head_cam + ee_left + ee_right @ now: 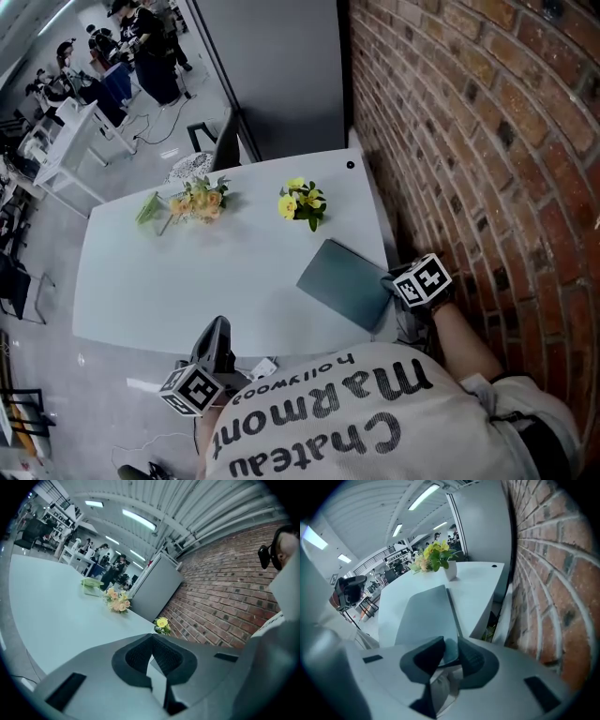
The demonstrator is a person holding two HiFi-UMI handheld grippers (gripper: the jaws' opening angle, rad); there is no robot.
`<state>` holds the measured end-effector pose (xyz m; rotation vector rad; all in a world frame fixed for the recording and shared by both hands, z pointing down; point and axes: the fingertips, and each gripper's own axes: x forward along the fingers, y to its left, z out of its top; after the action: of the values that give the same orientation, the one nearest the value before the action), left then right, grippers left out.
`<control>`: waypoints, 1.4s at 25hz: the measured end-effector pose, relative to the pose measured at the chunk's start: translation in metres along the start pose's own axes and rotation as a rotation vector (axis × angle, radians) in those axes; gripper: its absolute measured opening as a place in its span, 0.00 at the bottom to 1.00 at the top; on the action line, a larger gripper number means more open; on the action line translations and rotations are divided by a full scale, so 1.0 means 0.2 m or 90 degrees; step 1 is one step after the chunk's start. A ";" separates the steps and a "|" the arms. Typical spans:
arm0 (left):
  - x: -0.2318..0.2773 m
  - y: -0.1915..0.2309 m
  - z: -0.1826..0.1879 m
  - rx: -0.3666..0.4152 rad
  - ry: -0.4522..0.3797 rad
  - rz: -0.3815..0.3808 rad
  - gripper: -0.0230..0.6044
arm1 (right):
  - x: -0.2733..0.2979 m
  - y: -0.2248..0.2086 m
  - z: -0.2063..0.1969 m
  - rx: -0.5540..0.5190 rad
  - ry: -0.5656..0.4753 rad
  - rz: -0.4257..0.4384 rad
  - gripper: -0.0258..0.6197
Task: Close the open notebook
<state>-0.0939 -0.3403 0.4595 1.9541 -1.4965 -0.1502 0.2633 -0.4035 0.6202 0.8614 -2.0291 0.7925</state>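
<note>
- The notebook [347, 283] lies shut and flat on the white surface [187, 281]. It is at the right side, near the brick wall [487, 141].
- The right tongs [450, 644] are spread a little. The near corner of the notebook sits between them, but they do not squeeze it.
- The left tongs [152, 639] are pressed together at the tips with nothing in them. They hang at the near edge of the surface, well apart from the notebook.
- Yellow flowers [302, 202] stand just past the notebook.
- Peach flowers [197, 201] lie farther to the left.
</note>
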 end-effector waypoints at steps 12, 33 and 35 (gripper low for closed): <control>0.01 0.03 0.01 0.002 -0.003 -0.009 0.04 | 0.04 -0.01 0.00 -0.017 0.099 -0.071 0.19; -0.70 0.27 0.22 0.002 -0.057 0.040 0.04 | -0.17 0.09 0.09 0.056 -0.052 -0.363 0.29; -0.76 0.29 0.23 0.003 -0.063 0.042 0.04 | -0.21 0.14 0.13 0.056 -0.081 -0.369 0.30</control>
<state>-0.2145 -0.2316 0.4119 1.9230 -1.6241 -0.2186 0.2502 -0.3934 0.5658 1.4900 -1.7146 0.5078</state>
